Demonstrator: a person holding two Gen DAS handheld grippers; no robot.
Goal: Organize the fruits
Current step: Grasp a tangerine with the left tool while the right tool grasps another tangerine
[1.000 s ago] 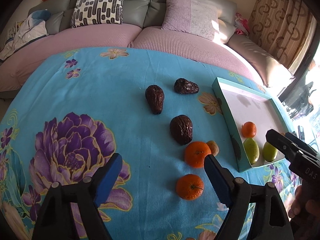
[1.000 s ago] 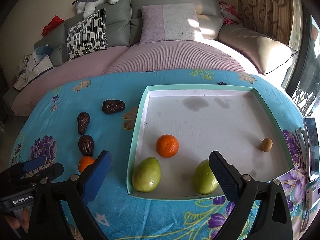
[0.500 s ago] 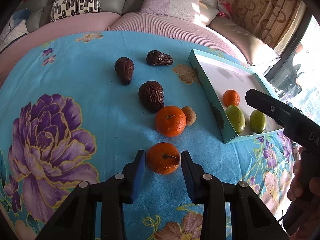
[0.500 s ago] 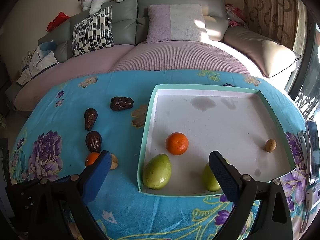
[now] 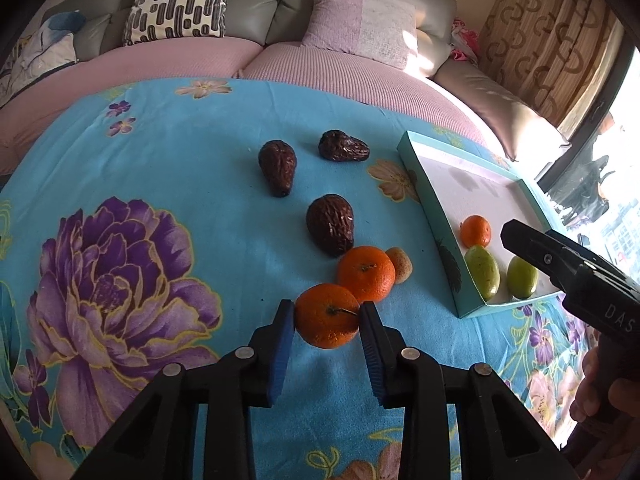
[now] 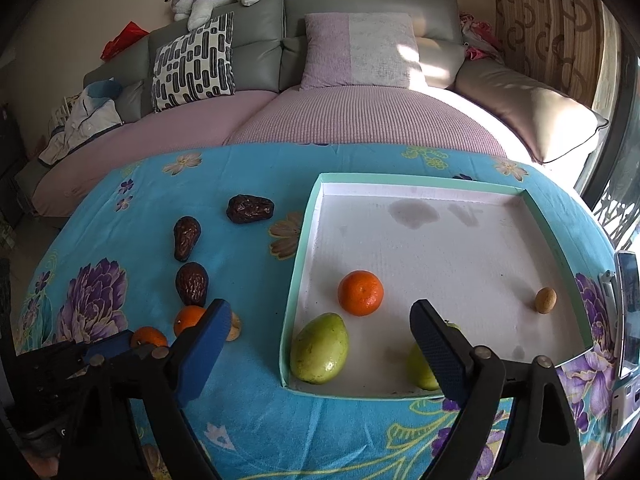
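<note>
Turquoise-rimmed tray (image 5: 436,204) lies to the right of the left gripper (image 5: 327,322), whose jaws are pinched on the nearest orange (image 5: 327,317), seemingly just above the cloth. Beside the tray, the right gripper (image 6: 320,322) hangs wide open and empty, so the carry runs rightward.

A near orange (image 5: 327,321), stem facing the camera, sits between two blue pads. A second orange (image 5: 366,273) touches it behind, with a small tan fruit (image 5: 401,265) at its right. Three wrinkled dark fruits (image 5: 331,224) lie farther. The teal tray (image 6: 298,280) at right holds one orange (image 6: 360,293), two green fruits (image 6: 319,349) near and a small brown one (image 6: 545,300) far right.
</note>
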